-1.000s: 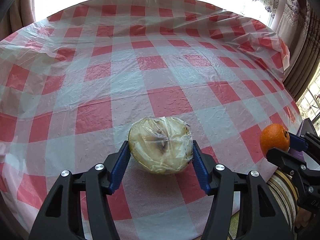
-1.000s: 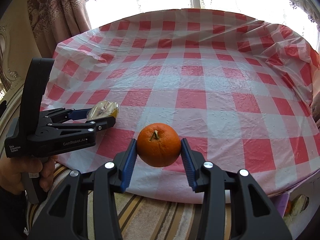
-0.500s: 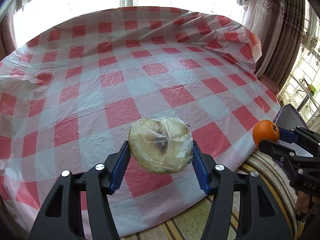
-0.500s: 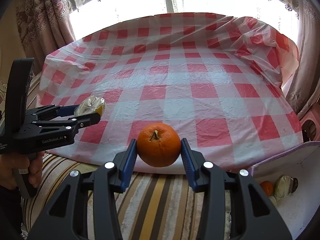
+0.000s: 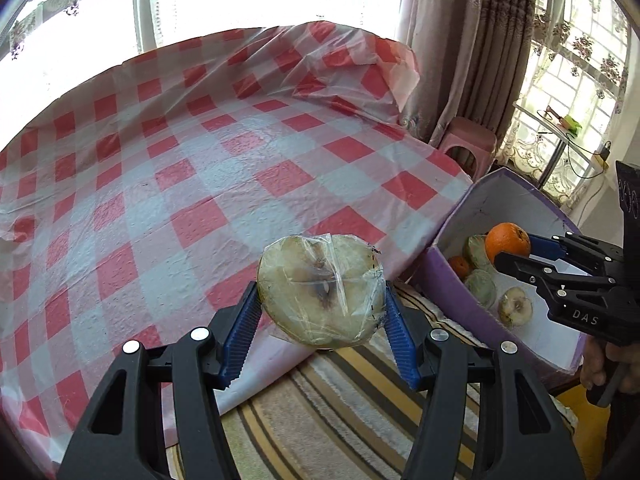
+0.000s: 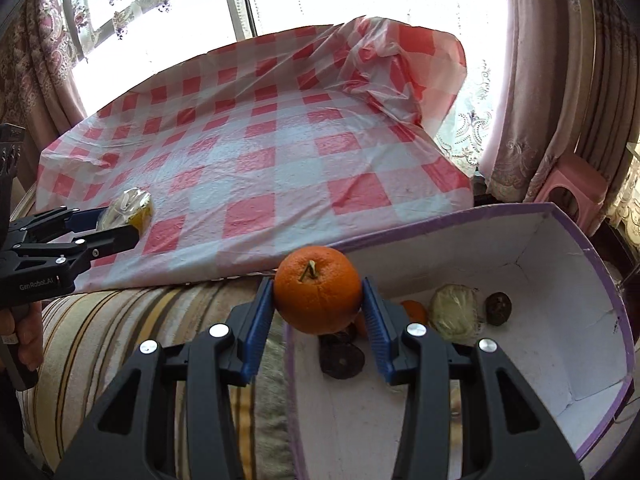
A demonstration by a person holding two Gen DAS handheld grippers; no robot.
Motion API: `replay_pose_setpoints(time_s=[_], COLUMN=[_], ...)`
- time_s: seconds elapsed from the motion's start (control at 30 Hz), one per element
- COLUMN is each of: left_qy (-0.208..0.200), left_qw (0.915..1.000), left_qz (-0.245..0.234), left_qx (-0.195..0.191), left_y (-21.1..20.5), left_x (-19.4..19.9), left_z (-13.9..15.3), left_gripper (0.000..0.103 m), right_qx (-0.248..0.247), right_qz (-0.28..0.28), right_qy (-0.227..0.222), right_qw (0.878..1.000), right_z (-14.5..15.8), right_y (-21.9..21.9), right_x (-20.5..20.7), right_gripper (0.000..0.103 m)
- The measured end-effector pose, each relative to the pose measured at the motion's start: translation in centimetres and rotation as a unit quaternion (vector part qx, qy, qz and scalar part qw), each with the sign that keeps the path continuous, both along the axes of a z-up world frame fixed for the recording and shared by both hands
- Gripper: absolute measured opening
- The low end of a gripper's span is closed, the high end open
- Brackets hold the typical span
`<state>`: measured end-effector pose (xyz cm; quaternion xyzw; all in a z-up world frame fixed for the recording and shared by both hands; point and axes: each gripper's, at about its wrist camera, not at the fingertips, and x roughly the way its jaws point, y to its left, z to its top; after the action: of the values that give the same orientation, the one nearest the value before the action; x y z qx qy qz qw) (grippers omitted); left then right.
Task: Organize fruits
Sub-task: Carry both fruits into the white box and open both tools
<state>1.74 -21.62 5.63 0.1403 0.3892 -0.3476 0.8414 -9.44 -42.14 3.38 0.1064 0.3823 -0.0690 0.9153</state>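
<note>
From the left wrist, a plastic-wrapped apple half (image 5: 320,292) is seen clamped between the blue pads of the left gripper (image 5: 321,316), just left of the purple box (image 5: 448,292), above the checked cloth's (image 5: 200,184) edge

From the right wrist, an orange (image 6: 318,290) is seen pinched tightly in the right gripper (image 6: 319,320), over the box's near-left corner, other fruit lying inside
</note>
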Motion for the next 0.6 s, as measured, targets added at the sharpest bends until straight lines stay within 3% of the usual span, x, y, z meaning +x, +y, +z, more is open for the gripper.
replay_pose_setpoints(time_s=[0.33,0.6], left_qy=[0.000,0.025], left_qw=[0.9941,0.9801], left_qz=[-0.107,-0.190], left_qx=[0.018,0.052], left_y=[-8.5,-14.7], left_x=[-5.4,-9.5], left_z=[-0.5,-3.2], left_gripper=[0.057,0.057], right_qx=[-0.039,-0.045], right_qz=[-0.090,-0.094], right_qy=[0.036,0.094], right_qw=[0.994,0.990], right_z=[-2.2,-4.4], right_y=[-7.4,-9.8], right_x=[-3.6,-3.9], right_gripper=[0.044,0.044])
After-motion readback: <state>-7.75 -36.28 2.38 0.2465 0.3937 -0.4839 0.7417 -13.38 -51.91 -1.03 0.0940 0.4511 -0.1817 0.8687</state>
